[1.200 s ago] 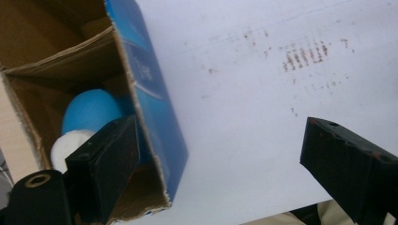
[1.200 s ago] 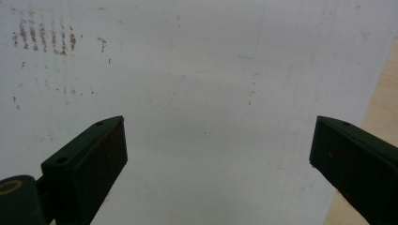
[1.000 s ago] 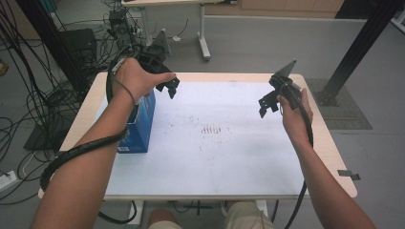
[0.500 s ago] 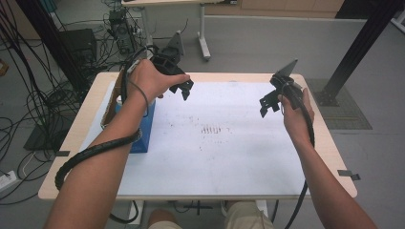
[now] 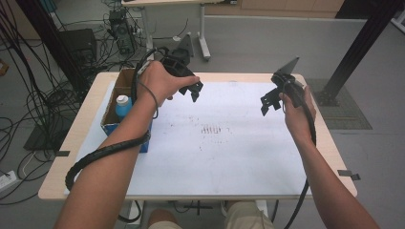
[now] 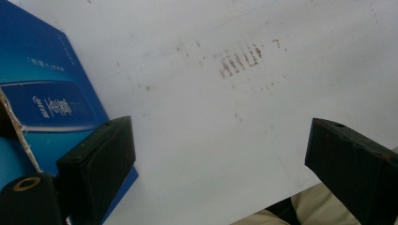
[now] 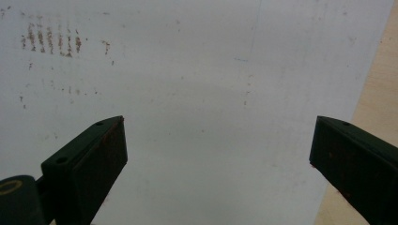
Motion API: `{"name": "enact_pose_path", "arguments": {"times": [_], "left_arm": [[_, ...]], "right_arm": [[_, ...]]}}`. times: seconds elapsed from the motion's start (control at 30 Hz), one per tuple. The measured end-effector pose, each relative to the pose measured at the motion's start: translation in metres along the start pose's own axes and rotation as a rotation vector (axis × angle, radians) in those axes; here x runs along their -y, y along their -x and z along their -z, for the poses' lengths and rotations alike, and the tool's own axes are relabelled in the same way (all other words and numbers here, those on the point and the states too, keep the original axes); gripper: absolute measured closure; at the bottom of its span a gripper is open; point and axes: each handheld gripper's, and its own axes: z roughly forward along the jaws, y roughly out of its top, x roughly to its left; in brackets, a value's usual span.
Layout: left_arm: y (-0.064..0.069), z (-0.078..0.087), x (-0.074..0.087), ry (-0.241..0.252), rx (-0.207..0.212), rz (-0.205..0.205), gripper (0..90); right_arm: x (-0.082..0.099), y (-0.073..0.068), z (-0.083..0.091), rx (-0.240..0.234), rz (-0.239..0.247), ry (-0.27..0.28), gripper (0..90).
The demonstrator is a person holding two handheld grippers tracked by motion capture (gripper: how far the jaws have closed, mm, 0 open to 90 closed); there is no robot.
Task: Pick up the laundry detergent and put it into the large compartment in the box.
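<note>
Desk: pale wood under a white sheet with reddish smudges; grey floor and cable tangles around. Blue box with a blue-capped bottle sits at the desk's left edge. Left claw hovers just beside the box, jaws wide apart, empty. Right claw wide apart, empty, above the sheet.

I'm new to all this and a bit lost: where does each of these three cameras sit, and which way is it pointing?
High view: above the person's side, looking forward and down on the table; both forearms, left tool and right tool show.
Left gripper view: rides the left tool, looking down between its open jaws at the white sheet and blue box.
Right gripper view: rides the right tool, jaws open over the sheet.
All three share the reddish marks.
</note>
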Motion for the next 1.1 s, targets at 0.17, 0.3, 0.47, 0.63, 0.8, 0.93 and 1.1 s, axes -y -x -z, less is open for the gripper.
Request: {"name": "enact_pose_path", "arguments": {"times": [0.17,0.3,0.47,0.63,0.8,0.93,1.1], "left_arm": [[0.0007,-0.0029,-0.0004,-0.003,0.007,-0.001,9.1],[0.0008,-0.0039,-0.0008,-0.007,0.009,-0.002,9.1],[-0.0007,-0.0056,0.0002,-0.006,0.01,0.003,9.1],[-0.0023,-0.0069,0.0009,-0.009,0.012,0.007,9.1],[-0.0034,-0.0071,0.0008,-0.009,0.013,0.009,9.1],[-0.0046,-0.0067,0.0011,-0.007,0.012,0.01,9.1],[-0.0064,-0.007,0.0015,-0.009,0.01,0.016,9.1]], "right_arm": [[-0.0003,-0.0003,-0.0009,0.002,-0.001,-0.004,4.4],[-0.0004,-0.0004,-0.0013,0.001,0.0,-0.004,4.4],[0.0,-0.0002,-0.0017,-0.002,-0.002,-0.003,4.4],[-0.0001,-0.0002,-0.0022,0.0,-0.006,-0.005,4.4],[-0.0004,0.0004,-0.0021,-0.001,0.0,-0.003,4.3],[-0.002,-0.0016,-0.0024,0.0,0.003,-0.003,4.4],[-0.0034,-0.0035,-0.0041,0.001,0.004,-0.004,4.4]]}}
